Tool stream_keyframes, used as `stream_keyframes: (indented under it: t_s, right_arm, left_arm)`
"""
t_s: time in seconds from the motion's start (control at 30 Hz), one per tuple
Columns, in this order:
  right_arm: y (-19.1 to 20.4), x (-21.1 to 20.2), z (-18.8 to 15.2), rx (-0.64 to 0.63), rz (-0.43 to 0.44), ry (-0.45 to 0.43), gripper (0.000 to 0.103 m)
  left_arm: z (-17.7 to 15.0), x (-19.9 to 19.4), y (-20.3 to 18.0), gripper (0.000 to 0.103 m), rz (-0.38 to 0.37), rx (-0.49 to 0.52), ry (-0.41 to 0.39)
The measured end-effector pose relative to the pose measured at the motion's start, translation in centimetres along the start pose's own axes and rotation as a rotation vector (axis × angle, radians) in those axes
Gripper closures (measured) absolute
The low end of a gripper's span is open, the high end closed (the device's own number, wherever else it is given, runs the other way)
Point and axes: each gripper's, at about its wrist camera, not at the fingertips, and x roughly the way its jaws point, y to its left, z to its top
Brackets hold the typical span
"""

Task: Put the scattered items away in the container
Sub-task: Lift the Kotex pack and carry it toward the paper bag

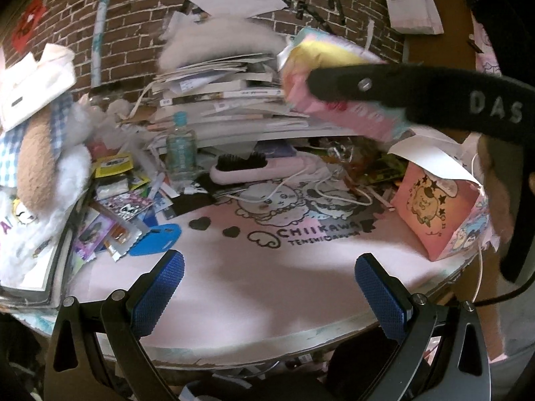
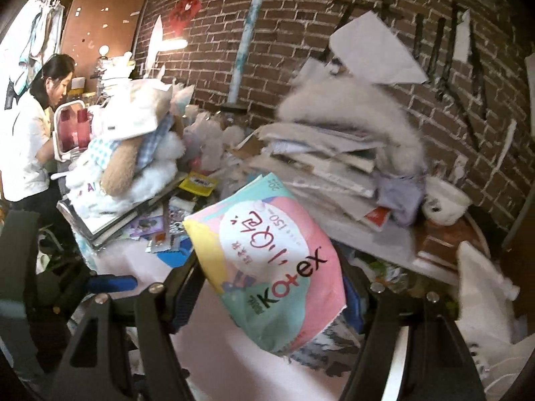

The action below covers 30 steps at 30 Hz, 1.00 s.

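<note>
My right gripper [image 2: 271,267] is shut on a pastel Kotex pack [image 2: 267,267] and holds it up above the pink mat. In the left wrist view the same pack [image 1: 334,80] hangs high at the right, with the right gripper's black finger [image 1: 384,87] across it. My left gripper [image 1: 267,280] is open and empty, low over the pink mat [image 1: 254,267]. A pink cartoon paper bag [image 1: 434,214] stands open at the mat's right edge. Scattered packets [image 1: 120,207] and a blue tag [image 1: 155,239] lie at the left.
A tall stack of books and papers [image 1: 230,100] fills the back, with a plastic bottle [image 1: 180,153] and a pink hairbrush [image 1: 254,167] in front. Plush toys [image 1: 40,153] pile at the left. A person [image 2: 33,127] sits at the far left. Brick wall behind.
</note>
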Motion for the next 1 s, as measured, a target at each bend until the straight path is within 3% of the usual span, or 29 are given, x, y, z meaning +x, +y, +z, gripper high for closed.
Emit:
stream_keyframes:
  t_s: [0.47, 1.0]
  right_arm:
    - [-6.7, -5.9, -0.7, 0.057, -0.100, -0.029, 0.035]
    - [-18.5, -10.2, -5.3, 0.172, -0.247, 0.122, 0.035]
  left_arm:
    - [1.0, 1.0, -2.6, 0.001, -0.037, 0.018, -0.001]
    - [1.0, 1.7, -3.4, 0.001, -0.046, 0.021, 0.011]
